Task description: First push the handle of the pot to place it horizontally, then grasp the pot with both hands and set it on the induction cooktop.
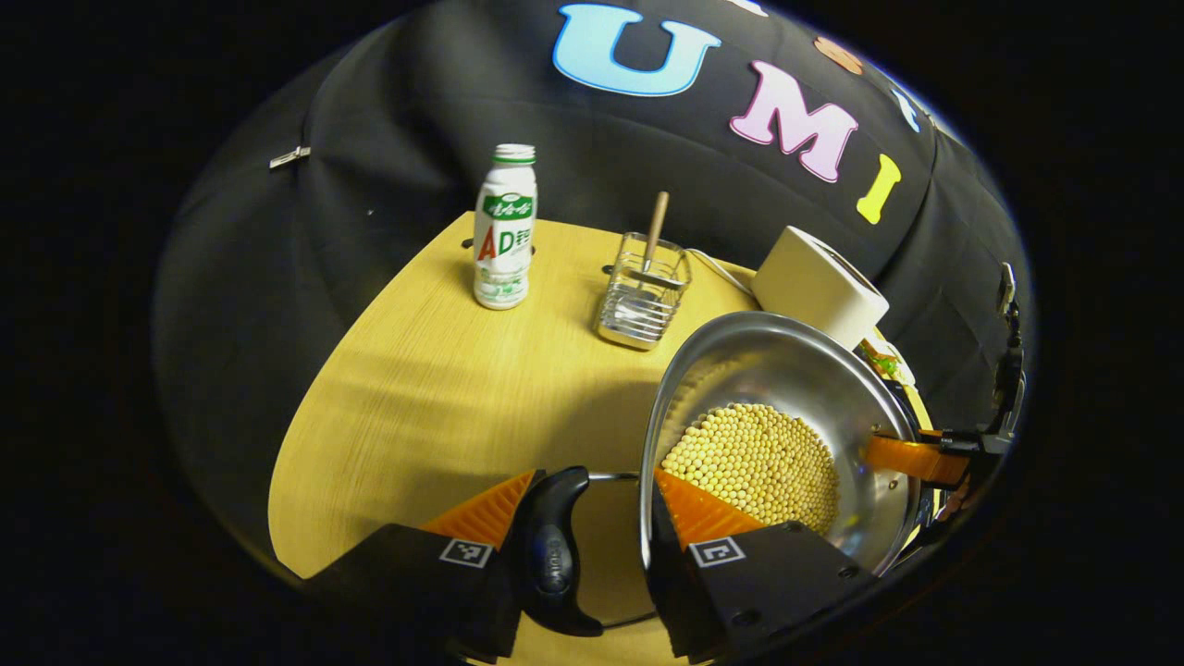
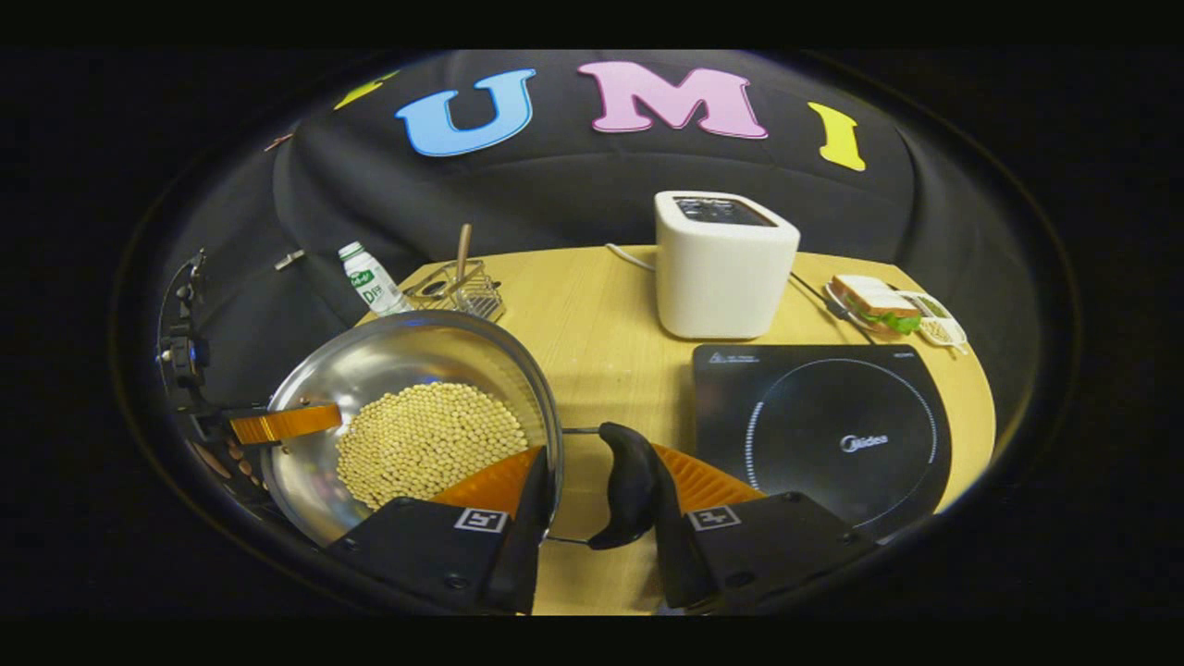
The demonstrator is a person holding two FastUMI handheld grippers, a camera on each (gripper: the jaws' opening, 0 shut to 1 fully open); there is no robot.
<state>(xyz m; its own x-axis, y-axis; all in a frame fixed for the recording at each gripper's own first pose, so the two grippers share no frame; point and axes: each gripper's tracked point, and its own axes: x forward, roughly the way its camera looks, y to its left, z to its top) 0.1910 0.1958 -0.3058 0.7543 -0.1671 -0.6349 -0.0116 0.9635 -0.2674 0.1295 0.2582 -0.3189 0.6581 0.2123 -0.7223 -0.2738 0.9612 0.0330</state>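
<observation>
Left gripper view: both grippers clamp shiny steel pot (image 1: 786, 370), round beans (image 1: 754, 462) inside.

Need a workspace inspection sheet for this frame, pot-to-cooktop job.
Surface: wooden table, no spills seen.
Job's things: pot of beans beside the bare induction cooktop, not on it.
Clutter: toaster, bottle, wire rack, sandwich.
Grippers: left gripper and right gripper each straddle the pot rim and a handle; squeeze unclear.
Cables: white cord behind the toaster.
Surroundings: black cloth wall.
</observation>
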